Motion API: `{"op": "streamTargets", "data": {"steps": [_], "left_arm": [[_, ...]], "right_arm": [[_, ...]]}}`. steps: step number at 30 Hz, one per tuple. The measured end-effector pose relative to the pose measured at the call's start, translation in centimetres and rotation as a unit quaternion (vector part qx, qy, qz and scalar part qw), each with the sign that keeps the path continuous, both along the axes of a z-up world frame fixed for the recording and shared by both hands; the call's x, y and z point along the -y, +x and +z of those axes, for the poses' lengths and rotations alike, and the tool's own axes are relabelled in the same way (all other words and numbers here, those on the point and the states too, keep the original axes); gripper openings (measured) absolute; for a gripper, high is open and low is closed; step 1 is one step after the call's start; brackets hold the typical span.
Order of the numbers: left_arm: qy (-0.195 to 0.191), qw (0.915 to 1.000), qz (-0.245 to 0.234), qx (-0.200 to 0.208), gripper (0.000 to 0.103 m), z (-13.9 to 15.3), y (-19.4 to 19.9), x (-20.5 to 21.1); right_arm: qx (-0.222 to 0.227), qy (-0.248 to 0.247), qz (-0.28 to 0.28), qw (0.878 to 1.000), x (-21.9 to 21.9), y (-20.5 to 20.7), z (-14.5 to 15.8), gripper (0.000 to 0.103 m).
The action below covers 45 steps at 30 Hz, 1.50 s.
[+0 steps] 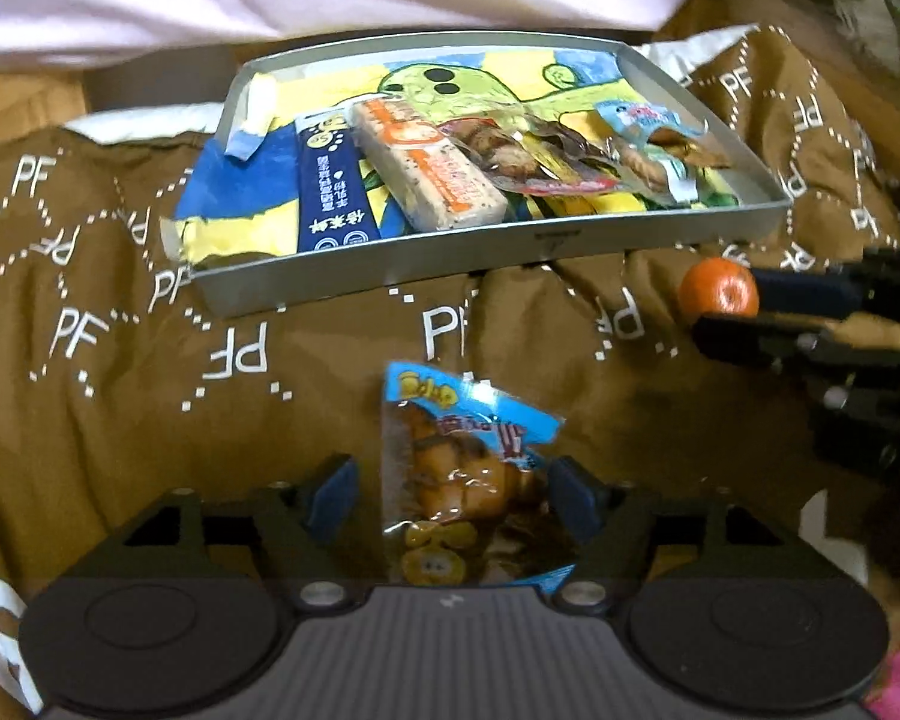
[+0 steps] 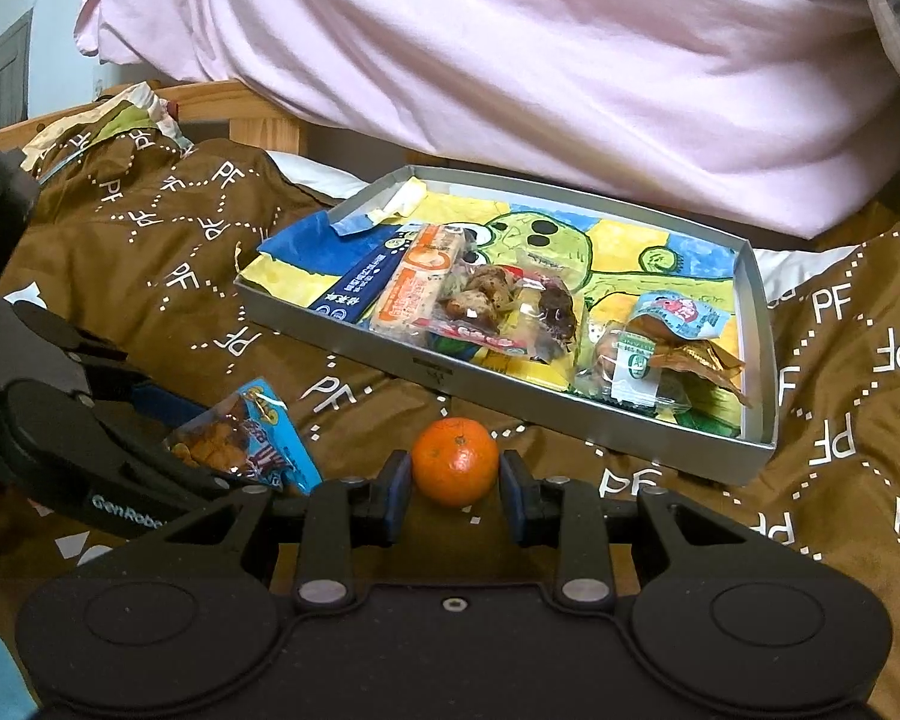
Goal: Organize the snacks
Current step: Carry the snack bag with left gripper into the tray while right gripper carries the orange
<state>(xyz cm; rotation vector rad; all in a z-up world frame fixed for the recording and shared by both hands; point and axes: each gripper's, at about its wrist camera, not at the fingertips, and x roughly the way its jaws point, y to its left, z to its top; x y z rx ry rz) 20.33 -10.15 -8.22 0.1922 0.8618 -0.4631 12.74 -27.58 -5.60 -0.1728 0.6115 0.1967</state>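
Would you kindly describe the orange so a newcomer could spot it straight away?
Start at the grey tray of snacks on the brown blanket. Just before its near wall, the orange sits between the right gripper's fingers. It alone is round and unwrapped.

A matt grey metal tray (image 2: 600,441) is seen on soft brown cloth (image 2: 168,276). Shiny plastic is wrapped around the snacks (image 1: 468,480).

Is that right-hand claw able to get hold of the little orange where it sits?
Probably yes: the orange already sits between the right gripper's open fingers on the brown blanket, with nothing blocking it. Closing should catch it.
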Motion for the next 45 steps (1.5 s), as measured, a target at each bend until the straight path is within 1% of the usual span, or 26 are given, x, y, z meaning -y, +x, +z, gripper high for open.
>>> {"op": "streamTargets", "data": {"steps": [1, 2, 5, 6, 7, 8, 12, 15, 17, 20, 24, 27, 30, 32, 35, 39, 41, 43, 45], "left_arm": [[0.005, 1.0, -0.002, 0.004, 0.064, 0.0, -0.1, 0.1], [0.005, 0.9999, -0.007, 0.006, 0.054, 0.0, -0.2, 0.1], [0.006, 0.9999, -0.007, 0.007, 0.05, 0.4, -0.3, 0.2], [0.006, 0.9999, -0.005, 0.01, 0.047, 0.5, -0.4, 0.2], [0.002, 0.9999, -0.004, 0.012, 0.04, 0.6, -0.6, 0.1], [-0.003, 0.9999, -0.003, 0.013, 0.029, 0.9, -0.6, 0.0], [-0.017, 0.9995, 0.008, 0.023, 0.028, 1.8, -0.5, -0.4], [-0.015, 0.9995, 0.021, 0.019, 0.028, 1.4, -0.1, -0.7], [-0.026, 0.999, 0.029, 0.021, 0.028, 1.4, 0.0, -1.1], [-0.052, 0.9968, 0.043, 0.044, 0.028, 2.6, -0.3, -1.7], [-0.072, 0.9936, 0.054, 0.068, 0.028, 4.8, -0.1, -2.3], [-0.077, 0.9912, 0.056, 0.092, 0.028, 6.4, 0.8, -2.3], [-0.079, 0.9886, 0.055, 0.116, 0.028, 7.6, 2.3, -2.1], [-0.08, 0.9869, 0.054, 0.129, 0.028, 8.2, 3.4, -1.9], [-0.098, 0.9847, 0.047, 0.136, 0.029, 8.9, 5.4, -1.8], [-0.103, 0.9822, 0.034, 0.153, 0.029, 8.8, 7.4, -1.6], [-0.108, 0.982, 0.031, 0.151, 0.029, 8.3, 8.3, -1.5], [-0.116, 0.9828, 0.028, 0.14, 0.029, 7.7, 9.4, -1.5], [-0.115, 0.9838, 0.025, 0.135, 0.029, 7.1, 10.2, -1.2]], "right_arm": [[0.0, 0.0, 0.0, 1.0, 0.0, 0.0, 0.0, 0.034], [0.0, 0.0, 0.001, 1.0, 0.0, 0.0, 0.0, 0.034], [0.001, -0.002, 0.003, 1.0, -0.1, 0.0, 0.0, 0.034], [0.002, -0.003, 0.004, 1.0, -0.2, 0.0, 0.0, 0.034], [0.003, -0.003, 0.005, 1.0, -0.2, 0.0, 0.0, 0.034], [0.005, -0.003, 0.005, 1.0, -0.2, -0.1, 0.0, 0.034], [0.009, -0.001, 0.007, 1.0, -0.3, -0.1, 0.1, 0.034], [0.01, -0.005, 0.008, 1.0, -0.4, -0.1, 0.0, 0.034], [0.012, -0.005, 0.009, 1.0, -0.4, -0.1, 0.1, 0.034], [0.018, 0.002, 0.01, 1.0, -0.4, 0.0, 0.2, 0.034], [0.031, 0.011, 0.019, 0.999, -0.7, 0.3, 0.2, 0.034], [0.06, 0.014, 0.032, 0.998, -1.4, 0.5, 0.7, 0.034], [0.087, 0.022, 0.033, 0.995, -1.7, 1.0, 1.4, 0.034], [0.104, 0.033, 0.026, 0.994, -1.9, 1.9, 1.9, 0.034], [0.12, 0.047, 0.017, 0.992, -2.0, 3.7, 2.4, 0.034], [0.134, 0.037, 0.012, 0.99, -2.1, 6.2, 2.3, 0.034], [0.132, 0.039, 0.003, 0.99, -1.8, 7.7, 2.2, 0.034], [0.13, 0.038, -0.005, 0.991, -2.1, 9.1, 1.8, 0.034], [0.127, 0.036, -0.017, 0.991, -2.3, 10.5, 1.4, 0.034]]}}
